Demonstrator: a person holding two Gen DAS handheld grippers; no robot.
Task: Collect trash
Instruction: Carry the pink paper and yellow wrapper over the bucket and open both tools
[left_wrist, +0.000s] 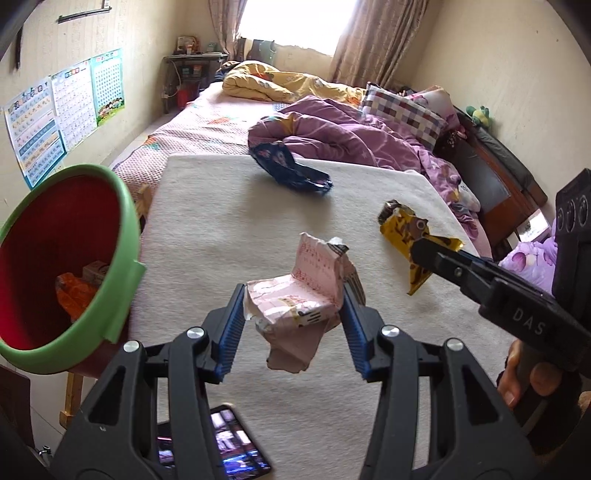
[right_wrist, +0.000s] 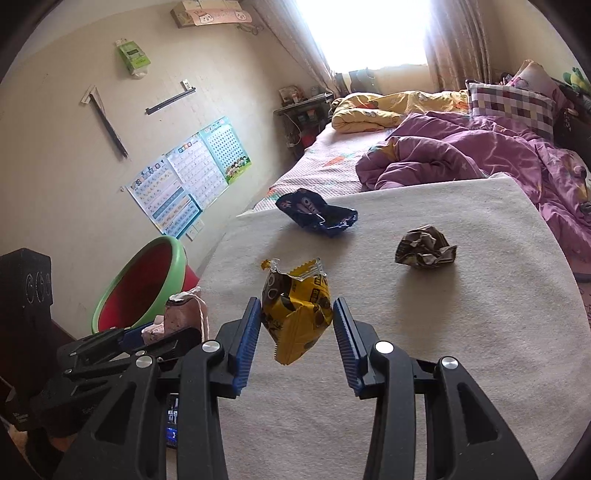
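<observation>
**A:** How many pieces of trash do you count?

**B:** Four on the cream felt-covered table (right_wrist: 480, 332). A crumpled pink paper wrapper (left_wrist: 295, 295), a yellow foil snack packet with black print (right_wrist: 295, 314), a dark blue foil wrapper (right_wrist: 317, 214) and a crumpled brown-grey paper ball (right_wrist: 424, 247). More sits inside the one red plastic bucket with a green rim (left_wrist: 122, 258), at the left edge of the left wrist view: an orange wrapper and something box-like.

**A:** And the grippers?

**B:** Two. The left gripper (left_wrist: 293, 317) is clamped on the pink wrapper, both blue pads pressing its sides, lower centre of its own view. The wrapper hangs clear of the table, its long axis roughly vertical, a loose flap drooping downward.

**A:** The right one?

**B:** The right gripper (right_wrist: 297, 332) has the yellow packet between its pads, both touching the sides. The packet stands upright, torn open end toward the top of the frame, pointed corner down.

**A:** The other two pieces?

**B:** The blue wrapper lies near the table's far edge, upper centre, its long axis running left to right. The paper ball sits right of centre in the right wrist view, well apart from both grippers.

**A:** Anything else?

**B:** One black smartphone with a lit screen (left_wrist: 236, 443), bottom of the left wrist view.
</observation>
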